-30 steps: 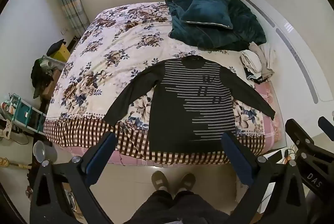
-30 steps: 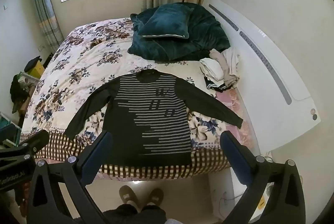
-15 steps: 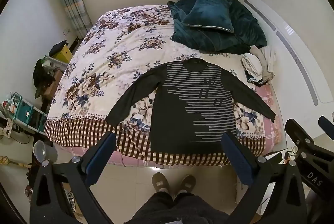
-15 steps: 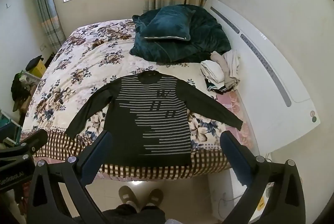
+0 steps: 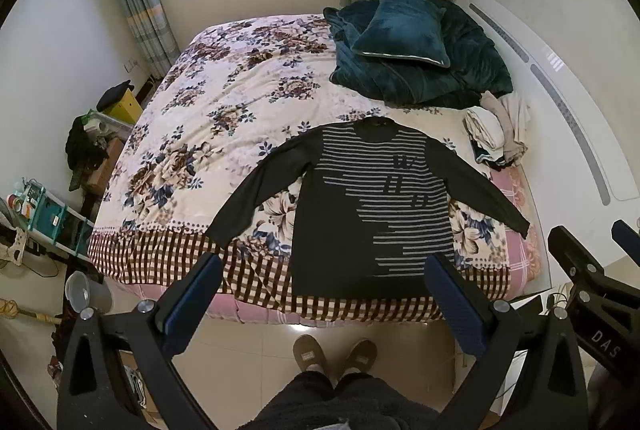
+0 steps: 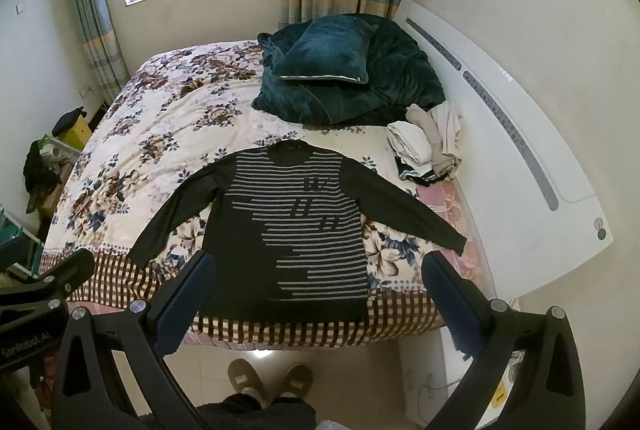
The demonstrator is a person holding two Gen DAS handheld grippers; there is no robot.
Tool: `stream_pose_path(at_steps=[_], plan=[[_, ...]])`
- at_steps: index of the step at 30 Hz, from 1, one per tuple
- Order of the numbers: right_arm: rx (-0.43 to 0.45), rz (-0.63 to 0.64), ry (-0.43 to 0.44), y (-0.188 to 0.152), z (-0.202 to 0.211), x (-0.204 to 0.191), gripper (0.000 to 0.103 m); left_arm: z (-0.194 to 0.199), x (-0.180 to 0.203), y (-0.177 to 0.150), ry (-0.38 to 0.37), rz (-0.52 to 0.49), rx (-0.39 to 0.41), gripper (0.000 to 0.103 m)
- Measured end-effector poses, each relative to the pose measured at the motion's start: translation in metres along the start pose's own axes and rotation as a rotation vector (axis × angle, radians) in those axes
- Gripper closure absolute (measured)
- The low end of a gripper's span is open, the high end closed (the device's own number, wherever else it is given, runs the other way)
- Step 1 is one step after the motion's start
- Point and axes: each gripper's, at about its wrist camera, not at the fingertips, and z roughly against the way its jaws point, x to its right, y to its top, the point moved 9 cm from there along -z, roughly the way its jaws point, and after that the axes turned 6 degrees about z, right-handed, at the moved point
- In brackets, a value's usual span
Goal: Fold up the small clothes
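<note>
One sweater (image 5: 372, 213) on the bed (image 5: 224, 125), one teal pillow (image 5: 402, 29) on a teal blanket (image 5: 472, 69) at the far right, one pile of clothes (image 5: 498, 133) by the headboard (image 5: 560, 117), two slippers (image 5: 334, 352) on the floor. Sweater was dark with grey stripes across the upper and right front, laid flat face up at the near edge, both sleeves spread out, hem on the checked border. Left gripper (image 5: 320, 298) was wide apart, holding nothing, hovering above the floor short of the bed. Right gripper (image 6: 316, 298) same: fingers wide apart, empty, touching nothing.
</note>
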Motion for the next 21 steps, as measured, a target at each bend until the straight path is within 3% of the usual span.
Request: stream_pose_path(at_steps=[7,21], plan=[[0.001,-0.001,0.005,0.013,0.004,0.003,0.0,0.0,0.002,0.004,0.004,0.001,0.005,0.0],[0.004,0.002,0.009,0.009,0.004,0.001,0.0,0.003,0.008,0.015,-0.002,0.0,0.004,0.0]])
